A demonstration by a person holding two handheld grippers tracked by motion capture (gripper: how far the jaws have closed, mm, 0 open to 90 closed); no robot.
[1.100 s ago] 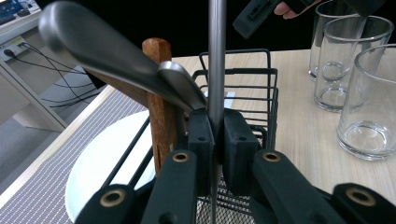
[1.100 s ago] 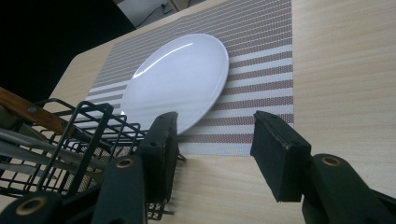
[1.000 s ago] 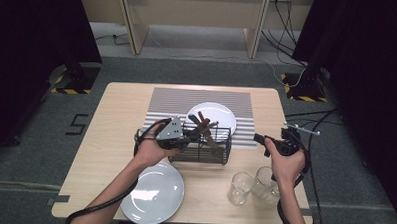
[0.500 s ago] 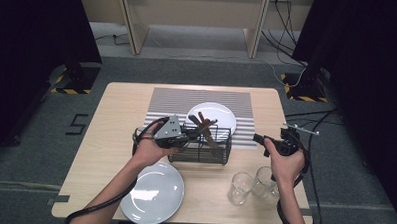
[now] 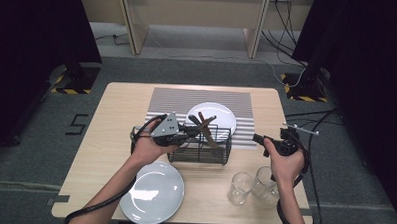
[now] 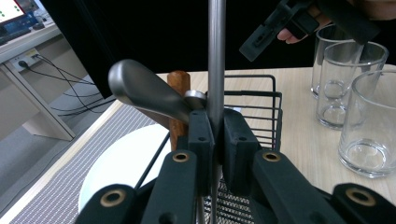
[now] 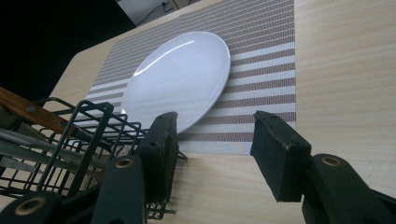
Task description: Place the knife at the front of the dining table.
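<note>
Gripping a slim steel utensil handle (image 6: 216, 56), the left gripper (image 6: 215, 135) has its jaws clenched on the shaft, which rises straight up between the pads in the left gripper view. From above, that gripper (image 5: 185, 135) sits at the 9 o'clock rim of the black wire basket (image 5: 201, 148), near the table's centre. Which kind of utensil it is I cannot tell, since its lower end is hidden behind the jaws. Beside the shaft, at about 10 o'clock from it, a rounded metal handle (image 6: 144, 91) and a wooden handle (image 6: 178, 100) lean inside the basket.

Off at 3 o'clock of the basket, the right gripper (image 5: 271, 143) hangs over bare tabletop, its jaws spread apart with nothing between them; the right gripper view shows the gap (image 7: 215, 144) open onto the striped placemat (image 7: 261, 70).

A white plate (image 5: 219, 115) lies on the placemat at 12 o'clock from the basket, and a second white plate (image 5: 152, 193) lies at 7 o'clock near the table's front edge. Clear drinking glasses (image 5: 242, 187) stand at 4 o'clock from the basket, just below the right hand.
</note>
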